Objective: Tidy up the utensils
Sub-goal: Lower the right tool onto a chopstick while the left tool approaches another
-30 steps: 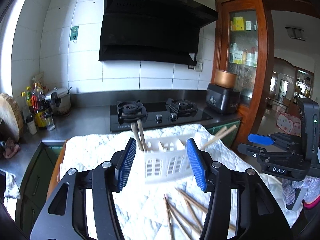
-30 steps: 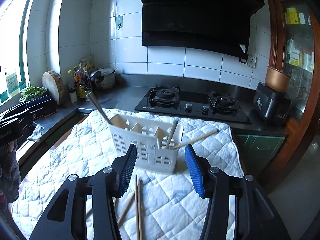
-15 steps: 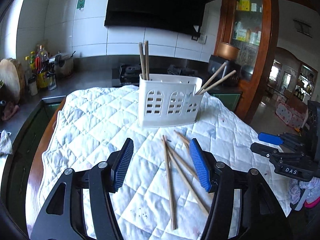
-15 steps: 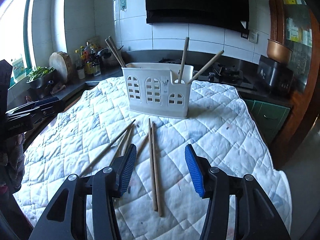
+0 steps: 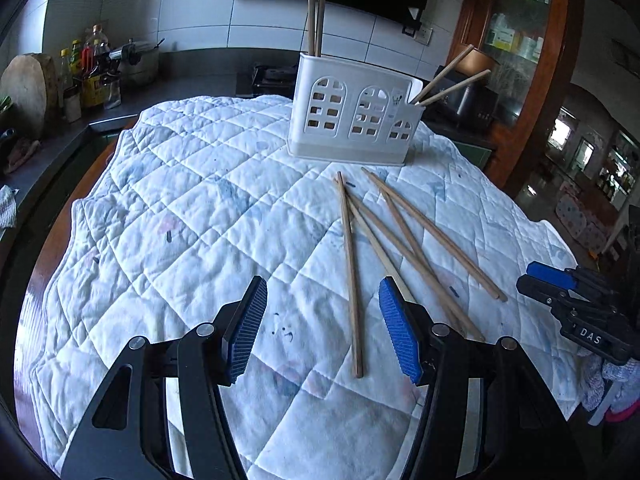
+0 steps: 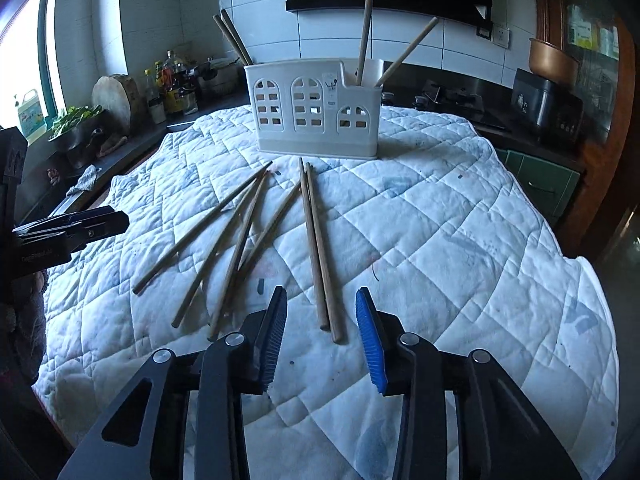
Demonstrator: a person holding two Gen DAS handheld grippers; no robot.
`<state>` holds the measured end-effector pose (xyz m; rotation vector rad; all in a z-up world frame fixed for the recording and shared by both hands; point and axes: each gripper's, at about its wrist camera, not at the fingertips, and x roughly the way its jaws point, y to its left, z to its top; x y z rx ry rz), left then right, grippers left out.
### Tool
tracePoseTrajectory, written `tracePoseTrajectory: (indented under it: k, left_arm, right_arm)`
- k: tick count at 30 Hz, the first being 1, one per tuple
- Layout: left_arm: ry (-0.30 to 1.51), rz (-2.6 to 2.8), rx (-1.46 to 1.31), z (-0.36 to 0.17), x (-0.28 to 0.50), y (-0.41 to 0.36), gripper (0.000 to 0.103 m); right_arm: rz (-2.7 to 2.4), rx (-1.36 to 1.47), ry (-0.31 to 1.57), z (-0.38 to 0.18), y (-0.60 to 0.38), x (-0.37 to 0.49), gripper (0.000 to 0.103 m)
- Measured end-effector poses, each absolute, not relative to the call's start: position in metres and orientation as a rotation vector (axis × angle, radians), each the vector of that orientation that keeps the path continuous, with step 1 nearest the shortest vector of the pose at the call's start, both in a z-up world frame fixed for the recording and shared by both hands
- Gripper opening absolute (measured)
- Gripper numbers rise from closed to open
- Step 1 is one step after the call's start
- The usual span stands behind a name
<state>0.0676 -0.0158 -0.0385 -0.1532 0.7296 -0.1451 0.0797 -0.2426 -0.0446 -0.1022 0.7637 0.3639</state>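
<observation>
Both grippers are dropping lower than a second ago, when they were hovering level with the white utensil caddy (image 6: 318, 114); now they are looking down over the quilted cloth (image 6: 460, 240). The left gripper (image 5: 322, 330) is hanging with its blue pads spread wide, holding nothing, with one loose chopstick (image 5: 350, 272) lying on the cloth between the fingers. The right gripper (image 6: 322, 336) is also standing apart and empty, its fingers flanking the near ends of a pair of chopsticks (image 6: 320, 252) lying side by side. A fan of four more chopsticks (image 6: 232, 240) is lying just to the left of that pair, some crossing. The caddy is sitting upright at the far side of the cloth, with two chopsticks (image 6: 234, 40) standing in its left end and two others (image 6: 384, 46) leaning in its right compartment.
</observation>
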Motion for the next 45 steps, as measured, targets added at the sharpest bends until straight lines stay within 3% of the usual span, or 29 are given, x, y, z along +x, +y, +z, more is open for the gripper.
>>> tracePoseTrajectory:
  k: [10, 16, 19, 37, 45]
  left_arm:
    - [0.792, -0.162, -0.166, -0.058, 0.066, -0.024, 0.057]
    - [0.800, -0.169, -0.158, -0.060, 0.070, -0.029, 0.056]
    - [0.811, -0.174, -0.156, -0.062, 0.075, -0.031, 0.050]
    - [0.830, -0.195, -0.143, -0.067, 0.087, -0.035, 0.040]
    - [0.840, -0.199, -0.119, -0.072, 0.096, -0.047, 0.027]
  right_arm:
    - [0.374, -0.100, 0.837, -0.063, -0.248, 0.101, 0.013]
    - [0.396, -0.123, 0.852, -0.066, -0.240, 0.115, 0.012]
    - [0.406, -0.141, 0.860, -0.068, -0.235, 0.121, 0.011]
    - [0.450, -0.230, 0.887, -0.079, -0.225, 0.142, 0.007]
    - [0.443, -0.189, 0.887, -0.079, -0.227, 0.142, 0.007]
